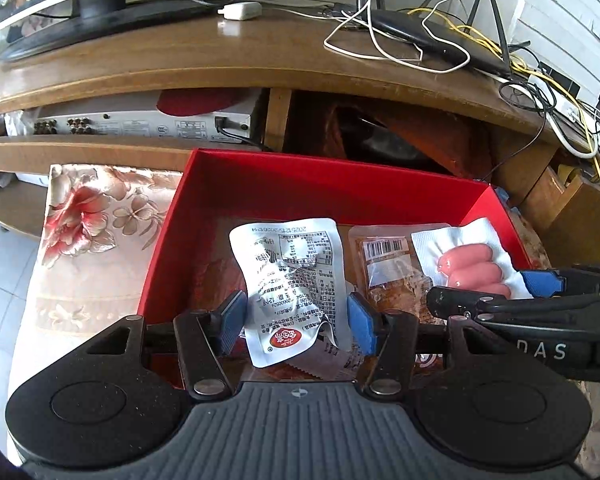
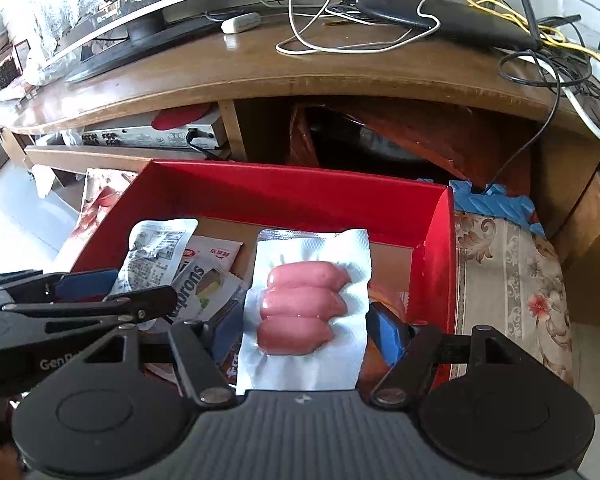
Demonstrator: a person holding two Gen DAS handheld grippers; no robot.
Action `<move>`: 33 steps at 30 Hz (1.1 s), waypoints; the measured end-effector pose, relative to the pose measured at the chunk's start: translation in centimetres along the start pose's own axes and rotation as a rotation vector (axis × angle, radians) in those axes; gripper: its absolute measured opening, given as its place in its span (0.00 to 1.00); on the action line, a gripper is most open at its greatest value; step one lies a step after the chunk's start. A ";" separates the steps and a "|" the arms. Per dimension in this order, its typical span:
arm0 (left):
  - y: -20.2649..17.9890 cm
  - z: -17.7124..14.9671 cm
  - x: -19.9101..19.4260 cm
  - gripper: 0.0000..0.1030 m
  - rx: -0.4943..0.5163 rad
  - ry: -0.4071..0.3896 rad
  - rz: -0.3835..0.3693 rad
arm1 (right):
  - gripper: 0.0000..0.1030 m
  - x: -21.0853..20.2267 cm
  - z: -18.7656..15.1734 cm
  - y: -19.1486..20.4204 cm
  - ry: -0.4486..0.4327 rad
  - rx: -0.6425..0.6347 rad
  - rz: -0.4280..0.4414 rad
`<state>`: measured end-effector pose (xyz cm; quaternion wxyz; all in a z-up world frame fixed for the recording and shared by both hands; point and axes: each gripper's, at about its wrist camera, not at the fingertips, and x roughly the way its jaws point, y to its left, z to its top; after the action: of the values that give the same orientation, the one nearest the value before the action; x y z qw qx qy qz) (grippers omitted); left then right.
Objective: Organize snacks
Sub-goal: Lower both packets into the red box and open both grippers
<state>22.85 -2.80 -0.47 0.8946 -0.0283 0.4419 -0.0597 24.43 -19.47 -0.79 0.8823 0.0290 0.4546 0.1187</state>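
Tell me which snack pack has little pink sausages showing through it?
The sausage pack, between the right claw's fingers, on the right side of the red box. The silver pouch and the brown pack show no sausages.

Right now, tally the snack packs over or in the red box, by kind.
Silver printed pouch: 1, between the left hand-held gripper pads
White sausage pack: 1, between the right hand-held gripper pads
Clear pack with barcode label: 1, in the red box
Napirons-style lettered packet: 1
Total: 4 clearly visible; others underneath are hidden.
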 end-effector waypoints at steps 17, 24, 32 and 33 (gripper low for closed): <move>-0.3 0.0 -1.0 0.66 -0.003 -0.020 -0.009 | 0.69 -1.5 0.4 -0.3 -0.023 0.043 0.012; -1.1 -0.3 -2.1 0.66 0.021 -0.044 -0.004 | 0.69 -2.7 0.0 -0.4 -0.039 0.055 0.009; -2.1 -1.1 -3.6 0.66 0.052 -0.057 -0.017 | 0.69 -4.6 -1.1 -0.7 -0.051 0.076 -0.006; -2.3 -1.3 -3.7 0.66 0.059 -0.058 -0.019 | 0.69 -5.0 -1.4 -0.7 -0.053 0.078 -0.009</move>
<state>19.38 -4.62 1.94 0.9069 -0.0078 0.4136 -0.0802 20.68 -21.37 2.24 0.8928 0.0644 0.4353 0.0963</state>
